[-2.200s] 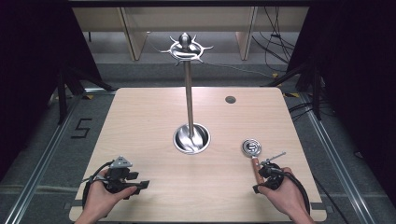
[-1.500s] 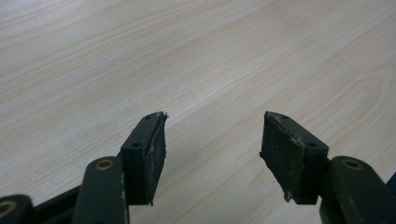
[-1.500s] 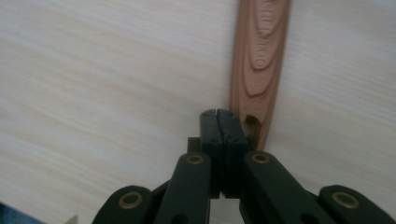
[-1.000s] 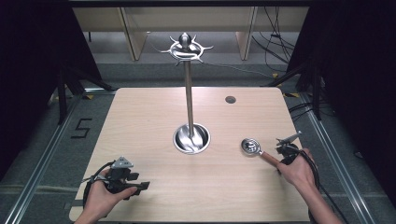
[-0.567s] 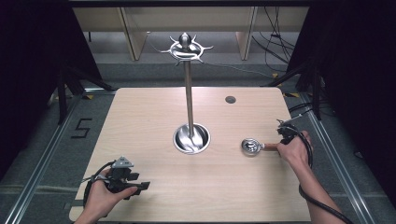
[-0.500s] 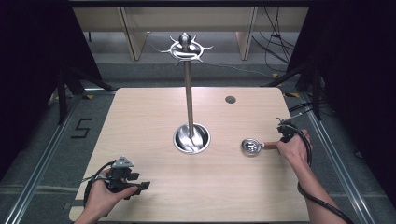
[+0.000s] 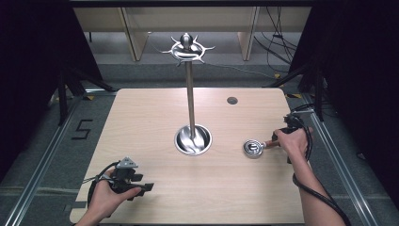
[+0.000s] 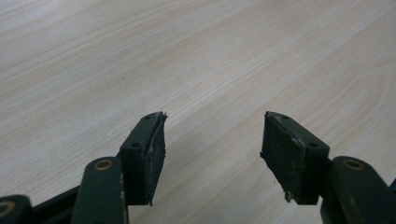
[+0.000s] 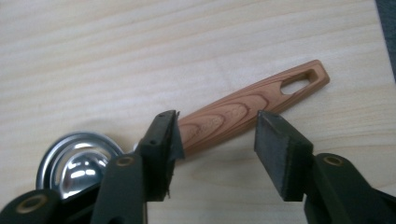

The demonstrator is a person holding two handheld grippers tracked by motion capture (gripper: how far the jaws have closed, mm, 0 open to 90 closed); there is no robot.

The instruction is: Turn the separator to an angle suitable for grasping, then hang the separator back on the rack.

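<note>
A: What's the biggest thing there?
B: The pale wooden table (image 7: 155,117), then the tall steel hook stand (image 7: 190,94) at its middle.
A: The ladle?
B: The small steel ladle with a wood-grain handle (image 9: 243,112) lies flat near the right edge.
A: Grippers?
B: The right gripper (image 9: 217,140) has just been opening, its jaws straddling the handle; the left gripper (image 8: 212,154) gapes empty.

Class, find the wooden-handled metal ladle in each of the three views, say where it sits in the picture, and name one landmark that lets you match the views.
High view: the ladle lies right of centre on the table, its handle under the right tongs.
Left gripper view: bare wood grain and that gripper's own open jaws; no ladle.
Right gripper view: metal bowl at lower left, wooden handle slanting to upper right, between the open jaws.
Shared landmark: the pale wooden table top.
</note>
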